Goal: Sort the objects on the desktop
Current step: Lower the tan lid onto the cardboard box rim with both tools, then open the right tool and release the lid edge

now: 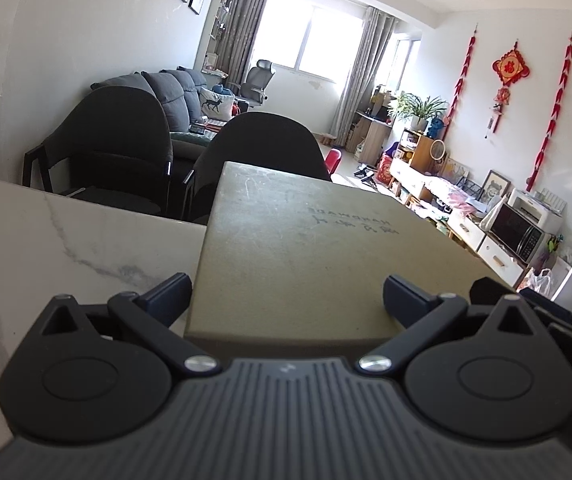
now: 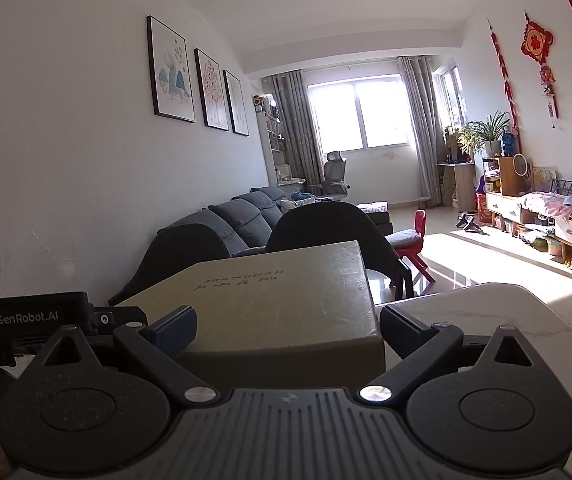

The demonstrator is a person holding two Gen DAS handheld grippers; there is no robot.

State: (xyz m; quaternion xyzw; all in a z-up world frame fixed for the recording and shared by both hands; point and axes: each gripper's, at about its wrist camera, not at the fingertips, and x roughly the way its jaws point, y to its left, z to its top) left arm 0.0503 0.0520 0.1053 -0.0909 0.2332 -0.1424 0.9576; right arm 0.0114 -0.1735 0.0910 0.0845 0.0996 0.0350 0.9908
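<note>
A sunlit living room with sofa and dark chairs lies beyond a white marble table (image 1: 45,240). On the table, close before both cameras, sits a large olive-grey box (image 1: 298,248) with faint lettering on its lid. It looks rigid, smooth and probably bulky, so it seems best taken at its near corners. The left gripper (image 1: 288,294) and right gripper (image 2: 288,326) both stand spread wide, each straddling a near corner, clamping nothing.

Olive box (image 2: 286,300) between spread fingers (image 2: 175,328)
</note>
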